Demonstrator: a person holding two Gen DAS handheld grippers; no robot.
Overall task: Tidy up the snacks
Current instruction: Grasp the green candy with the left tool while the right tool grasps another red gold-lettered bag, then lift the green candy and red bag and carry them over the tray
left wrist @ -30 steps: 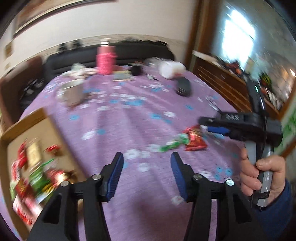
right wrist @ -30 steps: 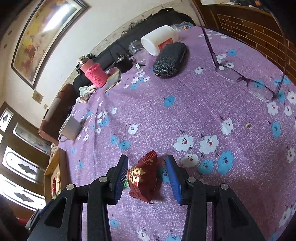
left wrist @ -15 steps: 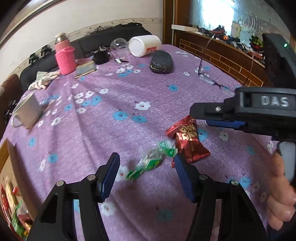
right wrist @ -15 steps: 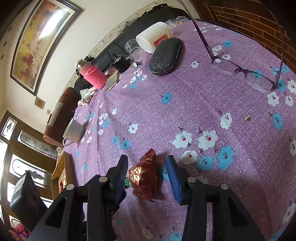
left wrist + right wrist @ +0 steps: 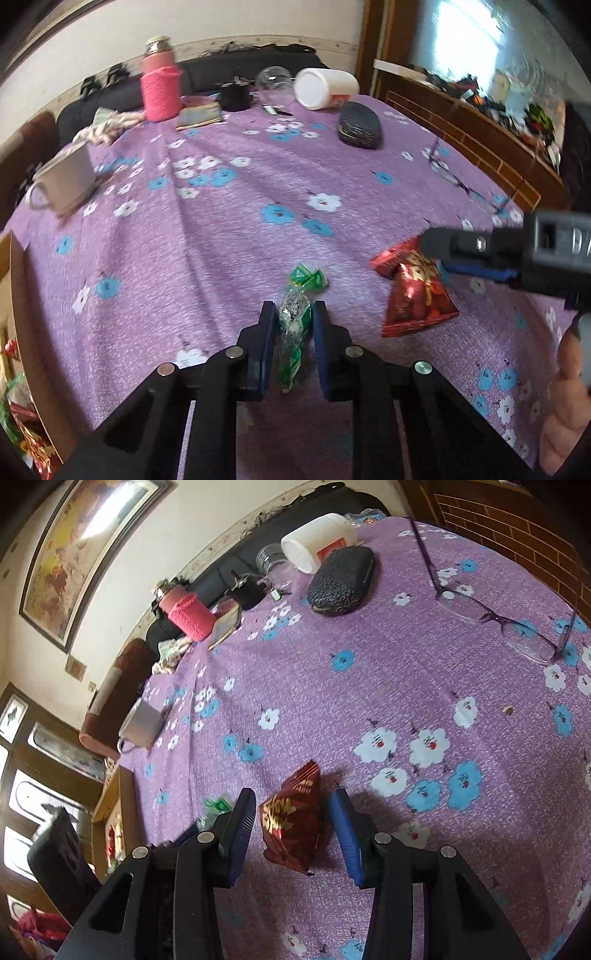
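step in hand: both grippers are working on the last two loose snacks on the purple floral tablecloth (image 5: 229,236); by my reading this is the pick-up stage, with neither packet lifted yet.
left gripper (image 5: 293,328): its blue pads are closing in on the green candy wrapper (image 5: 295,317), narrow gap, pads at or nearly at the foil; i am judging it as pinching the wrapper.
right gripper (image 5: 293,821): its fingers are standing spread, straddling the red snack packet (image 5: 291,823) with a gap on both sides, not gripping yet.
where the snacks are: the green wrapper is lying near the front edge of the table; the red packet is just beside it, to its right, apart from it.
next move: the right pads are needing to squeeze the red packet across its middle; then both packets are needing to travel left to the box.
containers: a cardboard box (image 5: 16,280) is sitting at the left table edge, holding red and green snack packets (image 5: 22,424); its full contents are hidden.
other vessels: a white mug (image 5: 66,181), contents not visible; a white jar (image 5: 327,88) lying on its side.
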